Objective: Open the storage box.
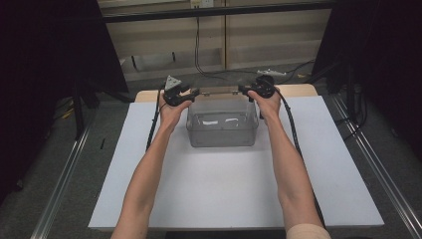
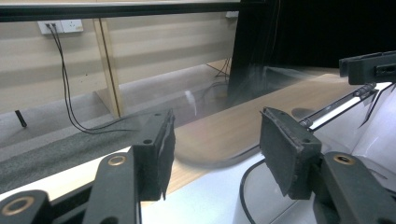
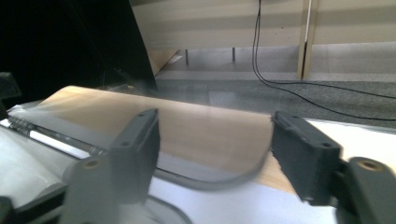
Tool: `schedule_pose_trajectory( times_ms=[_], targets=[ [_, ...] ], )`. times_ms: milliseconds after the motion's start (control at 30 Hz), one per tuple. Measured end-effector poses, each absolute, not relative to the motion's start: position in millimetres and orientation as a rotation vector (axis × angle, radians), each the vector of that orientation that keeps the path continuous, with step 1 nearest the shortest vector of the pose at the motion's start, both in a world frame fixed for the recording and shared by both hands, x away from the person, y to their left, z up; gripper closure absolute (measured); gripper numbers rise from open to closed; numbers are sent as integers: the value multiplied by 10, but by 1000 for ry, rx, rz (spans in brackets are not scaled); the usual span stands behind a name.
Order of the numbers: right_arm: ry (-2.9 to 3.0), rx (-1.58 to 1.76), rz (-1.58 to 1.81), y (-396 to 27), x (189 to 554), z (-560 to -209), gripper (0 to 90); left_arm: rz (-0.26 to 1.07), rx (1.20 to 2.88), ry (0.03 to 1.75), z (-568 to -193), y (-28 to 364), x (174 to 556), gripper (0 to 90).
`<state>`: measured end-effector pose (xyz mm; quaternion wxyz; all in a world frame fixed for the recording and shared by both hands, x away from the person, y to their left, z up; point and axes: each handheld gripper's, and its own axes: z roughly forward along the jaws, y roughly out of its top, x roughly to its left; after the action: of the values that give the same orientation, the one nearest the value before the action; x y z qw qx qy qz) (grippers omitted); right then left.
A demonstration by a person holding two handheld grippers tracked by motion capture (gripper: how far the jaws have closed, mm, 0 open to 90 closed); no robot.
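I have both claws at the far rim of a clear plastic storage box (image 1: 222, 130), one at each far corner, with its see-through lid (image 1: 217, 91) swung up on a hinge between them. The left claw (image 1: 192, 93) stands open in its own view: the two black pads (image 2: 164, 151) are apart with the lid's rounded corner (image 2: 219, 154) in the gap, and I see no pad pressing on it. The right claw (image 1: 244, 89) is the same, jaws apart around the lid's other rounded corner (image 3: 219, 175) without contact.

My worry is the lid. With neither claw pinching it, I judge it could drop shut or flop backwards past the hinge, and a fall could jolt the box across the smooth white sheet (image 1: 199, 189) on the table (image 1: 298, 90). If I close the claws unevenly, the thin panel could twist or slip off one pad, since clear glossy plastic offers little grip.

The box is rectangular, rigid and transparent, with soft reflections on its walls. The lid is a thin flat sheet with a darker rim. The pads look like matte, slightly rough foam. The wood-grain table edge shows through the lid just beyond the claws.
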<state>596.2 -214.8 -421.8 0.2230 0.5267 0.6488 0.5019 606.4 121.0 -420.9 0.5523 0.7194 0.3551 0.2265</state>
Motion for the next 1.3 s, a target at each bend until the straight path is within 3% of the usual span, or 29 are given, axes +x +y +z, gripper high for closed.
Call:
schedule_pose_trajectory(
  times_ms=[67,233,333,867,1300],
  targets=[
    [1802,1458,1387,-2133,5957,-4238,346,527,1701,841,-4223,1204,6057,459],
    [1762,1468,1376,-2160,5938,-4255,221,529,1695,856,-4224,1214,6056,427],
    [1743,1440,1408,-2192,5879,-4217,149,539,1700,868,-4211,1227,6058,306],
    [1671,1282,1430,-2267,5474,-4048,50,554,1661,897,-4052,1355,5722,59],
    [1585,1208,1377,-2407,4855,-4010,21,599,1616,873,-4006,1587,5175,24]
  ],
)
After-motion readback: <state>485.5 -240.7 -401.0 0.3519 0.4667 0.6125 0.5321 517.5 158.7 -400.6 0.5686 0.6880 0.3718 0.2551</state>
